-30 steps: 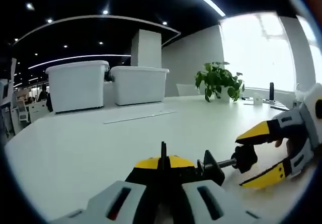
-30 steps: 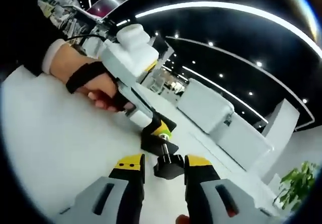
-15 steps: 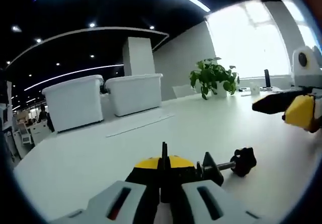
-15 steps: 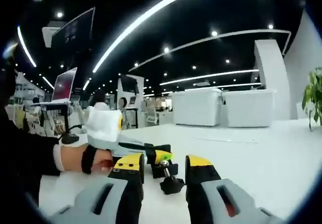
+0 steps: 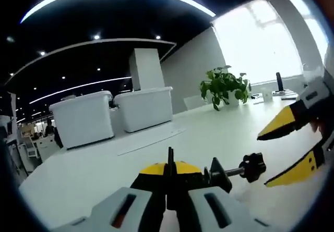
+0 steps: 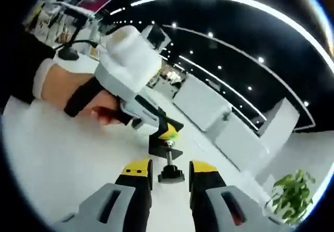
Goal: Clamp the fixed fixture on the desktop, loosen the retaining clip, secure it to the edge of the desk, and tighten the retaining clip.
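Black-and-yellow fixture [image 5: 180, 175] | threaded screw, black knob [image 5: 252, 166] | on white desk [image 5: 104, 164]

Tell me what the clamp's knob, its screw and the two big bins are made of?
Knob: matte black, lobed, probably plastic. Screw: thin, shiny grey, looks like metal. Bins: smooth white, slightly glossy, likely plastic.

My left tongs [image 5: 169, 190] sit closed on the clamp [image 5: 180, 172], which lies on the desk [image 5: 104, 164]. Its screw knob [image 5: 253, 167] sticks out to the right, between the parted jaws of my right tongs [image 5: 289, 151]. Behind, two bins [image 5: 112, 114] stand side by side; a plant [image 5: 224, 86] stands to their right.
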